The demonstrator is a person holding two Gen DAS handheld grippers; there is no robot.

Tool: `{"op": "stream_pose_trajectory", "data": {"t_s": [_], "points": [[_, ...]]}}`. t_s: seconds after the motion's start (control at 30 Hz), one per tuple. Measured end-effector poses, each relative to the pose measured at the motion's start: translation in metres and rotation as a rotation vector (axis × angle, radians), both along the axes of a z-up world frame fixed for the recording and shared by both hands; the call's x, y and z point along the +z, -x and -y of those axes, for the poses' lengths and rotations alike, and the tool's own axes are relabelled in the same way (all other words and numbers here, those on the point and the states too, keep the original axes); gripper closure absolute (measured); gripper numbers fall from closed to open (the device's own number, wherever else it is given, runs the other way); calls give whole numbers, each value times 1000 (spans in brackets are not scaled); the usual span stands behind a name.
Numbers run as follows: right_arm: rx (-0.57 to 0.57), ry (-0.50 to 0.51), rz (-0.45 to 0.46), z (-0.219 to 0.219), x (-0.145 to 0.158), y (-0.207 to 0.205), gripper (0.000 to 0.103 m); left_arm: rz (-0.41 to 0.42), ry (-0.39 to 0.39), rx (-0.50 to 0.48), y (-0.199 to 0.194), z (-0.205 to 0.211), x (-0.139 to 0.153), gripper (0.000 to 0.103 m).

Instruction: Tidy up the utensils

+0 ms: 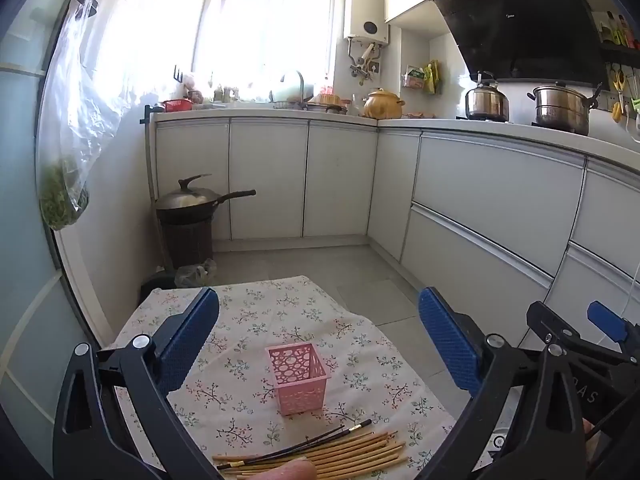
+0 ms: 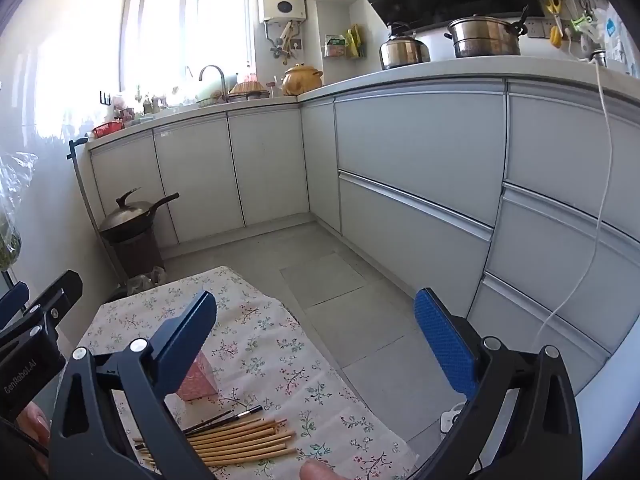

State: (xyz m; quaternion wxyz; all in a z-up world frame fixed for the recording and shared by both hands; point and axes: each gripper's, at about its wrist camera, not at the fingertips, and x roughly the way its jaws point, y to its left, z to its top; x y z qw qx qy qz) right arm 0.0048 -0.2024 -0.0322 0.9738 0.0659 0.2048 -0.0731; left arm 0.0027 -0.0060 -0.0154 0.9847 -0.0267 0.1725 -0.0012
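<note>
Blue-padded and spread wide, both pairs of tongs hang above the near edge of the tabletop (image 1: 360,332), tipped a little downward toward the flowered cloth, with nothing between their pads. The left tongs (image 1: 320,340) sit roughly over the middle of the cloth; seen along their fingers, the pink basket (image 1: 298,378) stands upright on the cloth between and beyond the two pads, untouched. The right tongs (image 2: 316,344) are held just to the right of them, reaching partly past the right edge of the cloth so that the right pad hangs over the grey floor tiles (image 2: 360,300). In the right wrist view the left pad covers most of the basket (image 2: 198,382), leaving only a pink corner showing.

Nearer than the basket, a loose bundle of chopsticks (image 1: 340,454) lies flat on the cloth, mostly pale bamboo with a couple of dark ones on the far side, their tips fanned out to the right. They lie close to the basket but apart from it.

A fingertip (image 1: 296,470) of the person shows at the bottom rim of each wrist view.
</note>
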Motion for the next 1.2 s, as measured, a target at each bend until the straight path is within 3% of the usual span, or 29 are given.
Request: {"op": "stream_pose_trajectory", "data": {"t_s": [0.1, 0.33, 1.2], "points": [[2, 15, -23, -2, -7, -1, 7, -60, 9, -5, -3, 2, -17, 7], [4, 40, -82, -6, -24, 1, 7, -100, -21, -5, 1, 2, -36, 7], [14, 47, -128, -9, -40, 6, 7, -111, -19, 7, 6, -6, -38, 7]]}}
